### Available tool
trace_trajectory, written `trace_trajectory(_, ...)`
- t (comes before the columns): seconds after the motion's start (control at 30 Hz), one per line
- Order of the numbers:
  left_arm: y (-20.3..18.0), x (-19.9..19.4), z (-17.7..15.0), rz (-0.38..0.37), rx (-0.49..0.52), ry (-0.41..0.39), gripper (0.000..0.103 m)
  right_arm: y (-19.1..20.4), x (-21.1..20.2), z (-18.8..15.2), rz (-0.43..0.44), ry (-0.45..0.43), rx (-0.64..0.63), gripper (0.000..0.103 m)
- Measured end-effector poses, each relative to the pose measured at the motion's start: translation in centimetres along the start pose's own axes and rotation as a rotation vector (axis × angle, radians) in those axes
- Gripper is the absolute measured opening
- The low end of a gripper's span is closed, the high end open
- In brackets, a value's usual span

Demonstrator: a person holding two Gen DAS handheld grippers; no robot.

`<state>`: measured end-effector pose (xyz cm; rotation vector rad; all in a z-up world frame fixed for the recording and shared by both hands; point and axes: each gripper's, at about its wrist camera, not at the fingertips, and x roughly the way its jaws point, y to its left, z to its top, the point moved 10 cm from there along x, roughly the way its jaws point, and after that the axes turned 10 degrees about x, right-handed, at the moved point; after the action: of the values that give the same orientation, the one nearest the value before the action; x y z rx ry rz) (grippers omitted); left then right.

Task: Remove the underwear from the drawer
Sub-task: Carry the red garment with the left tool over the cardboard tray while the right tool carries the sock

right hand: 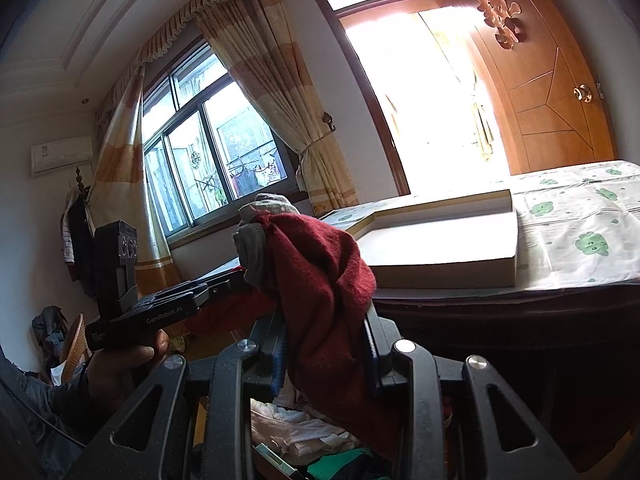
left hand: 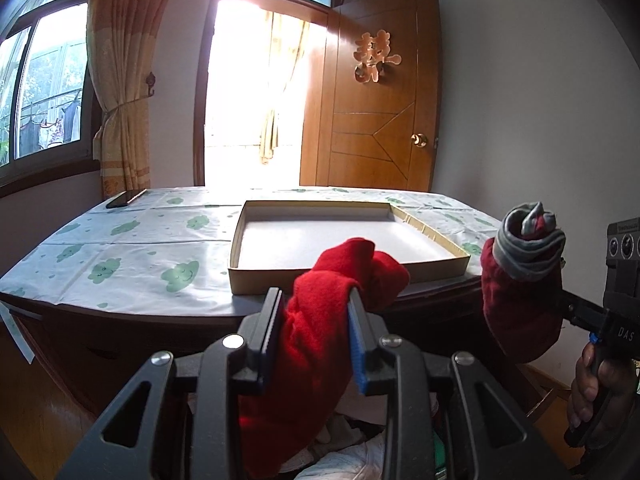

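Hanging between clamped jaws, bright red underwear (left hand: 320, 320) fills the left gripper (left hand: 314, 300), dark red underwear (right hand: 324, 280) the right gripper (right hand: 326, 320).

Blown-out glare through doorway (left hand: 256, 92), dim foreground, curved fisheye edges, dark corners

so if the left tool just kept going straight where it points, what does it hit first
Probably the near wall of the shallow cardboard box on the table. The left tool, shut on the red garment, points at it, though depth is uncertain.
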<state>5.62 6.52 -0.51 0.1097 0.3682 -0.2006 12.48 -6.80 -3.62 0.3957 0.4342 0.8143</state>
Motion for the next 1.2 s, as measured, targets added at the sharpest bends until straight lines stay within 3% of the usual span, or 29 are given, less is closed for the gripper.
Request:
trace_trajectory(0.33, 0.5, 1.8, 3.2, -0.018, 0.003, -0.006, 0.028, -0.5, 0.9, 3.3, -0.008, -0.007, 0.014, 0.033)
trace_trajectory(0.63, 1.8, 5.1, 7.3, -0.025, 0.014, 0.012, 0.028, -3.2, 3.3, 8.0, 0.012, 0.011, 0.138, 0.033)
trace_trajectory(0.93, 4.9, 11.2, 9.8, -0.009, -0.032, 0.099, 0.028, -7.0, 7.5, 11.2, -0.035, 0.075, 0.24, 0.033)
trace_trajectory(1.2, 7.4, 17.8, 9.5, -0.007, -0.143, 0.215, 0.028, -11.2, 10.8, 13.2, -0.117, 0.099, 0.305, 0.033)
